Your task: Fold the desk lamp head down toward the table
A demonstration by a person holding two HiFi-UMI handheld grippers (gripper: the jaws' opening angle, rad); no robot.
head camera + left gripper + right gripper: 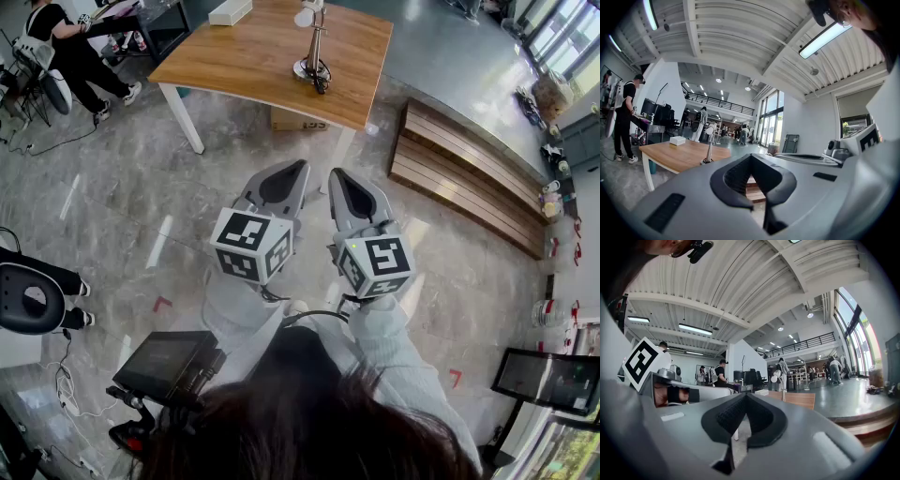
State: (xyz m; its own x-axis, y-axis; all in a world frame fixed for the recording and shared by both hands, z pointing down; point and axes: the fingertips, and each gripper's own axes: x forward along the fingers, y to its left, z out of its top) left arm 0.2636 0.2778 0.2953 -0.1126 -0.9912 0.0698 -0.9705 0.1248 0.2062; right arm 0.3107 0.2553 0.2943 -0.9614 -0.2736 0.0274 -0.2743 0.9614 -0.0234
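The desk lamp (314, 42) stands upright on the far side of a wooden table (234, 66), its round base near the table's middle. In the left gripper view the lamp (709, 146) rises thin, with a white round head, off to the left. The right gripper view shows the lamp (781, 388) just right of the jaws. My left gripper (297, 169) and right gripper (336, 174) are held side by side, level, over the floor well short of the table. Both are shut and hold nothing. Their tips show close up as the left gripper (751, 157) and the right gripper (746, 394).
A white box (230, 11) lies at the table's far left edge, and a cardboard box (295, 120) sits under the table. A long wooden bench (469, 178) runs to the right. A person (70, 47) stands at another desk, upper left. A monitor (164, 366) is by my left side.
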